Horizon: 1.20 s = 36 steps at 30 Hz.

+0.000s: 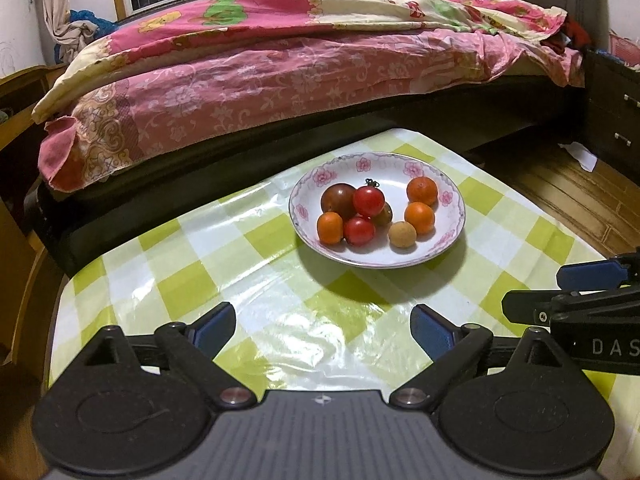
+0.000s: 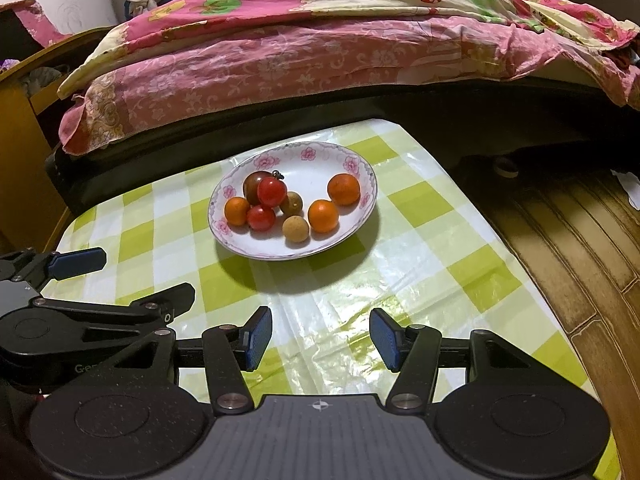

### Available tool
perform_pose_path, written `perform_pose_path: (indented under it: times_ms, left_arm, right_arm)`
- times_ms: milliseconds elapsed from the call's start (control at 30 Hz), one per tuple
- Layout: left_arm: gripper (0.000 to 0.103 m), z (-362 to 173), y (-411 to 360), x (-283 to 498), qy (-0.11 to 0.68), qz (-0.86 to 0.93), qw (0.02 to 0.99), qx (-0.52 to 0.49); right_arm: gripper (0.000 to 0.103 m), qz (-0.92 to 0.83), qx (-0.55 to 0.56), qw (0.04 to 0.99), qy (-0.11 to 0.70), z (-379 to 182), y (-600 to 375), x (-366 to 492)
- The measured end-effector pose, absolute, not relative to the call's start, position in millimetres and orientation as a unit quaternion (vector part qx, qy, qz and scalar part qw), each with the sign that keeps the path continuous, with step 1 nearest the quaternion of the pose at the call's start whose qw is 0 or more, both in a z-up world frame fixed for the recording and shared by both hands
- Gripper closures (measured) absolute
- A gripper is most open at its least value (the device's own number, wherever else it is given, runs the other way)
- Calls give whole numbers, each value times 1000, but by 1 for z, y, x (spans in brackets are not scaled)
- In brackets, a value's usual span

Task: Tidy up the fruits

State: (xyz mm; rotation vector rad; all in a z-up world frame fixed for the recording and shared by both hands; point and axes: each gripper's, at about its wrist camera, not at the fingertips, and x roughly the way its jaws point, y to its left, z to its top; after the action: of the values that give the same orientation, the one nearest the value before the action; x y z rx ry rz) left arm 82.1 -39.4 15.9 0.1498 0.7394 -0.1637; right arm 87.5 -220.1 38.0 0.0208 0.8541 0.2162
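Observation:
A white plate (image 1: 390, 178) with a pink flower rim sits on the green-checked tablecloth (image 1: 248, 264). It holds a dark tomato (image 1: 336, 198), two red cherry tomatoes (image 1: 368, 200), three small oranges (image 1: 419, 217) and a tan longan (image 1: 402, 234). My left gripper (image 1: 324, 330) stands wide open over bare cloth, short of the plate, with nothing between its pads. In the right wrist view the same plate (image 2: 312, 168) lies ahead of my right gripper (image 2: 320, 338), whose jaws are partly apart and empty. The left gripper (image 2: 124, 280) shows at that view's left edge.
A bed with a pink floral quilt (image 1: 280, 64) runs just behind the table's far edge. Wooden floor (image 2: 560, 240) drops away to the right of the table. A dark drawer cabinet (image 1: 616, 120) stands far right and wooden furniture (image 1: 20, 92) far left.

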Motion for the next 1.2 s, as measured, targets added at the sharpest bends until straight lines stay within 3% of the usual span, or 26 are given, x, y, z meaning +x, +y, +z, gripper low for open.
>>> perform_pose_path:
  times_ms: [1200]
  left_arm:
    - [2,13,-32,10,388,-64,918,50]
  right_arm:
    - [49,108,21,896,431,41,-220,25]
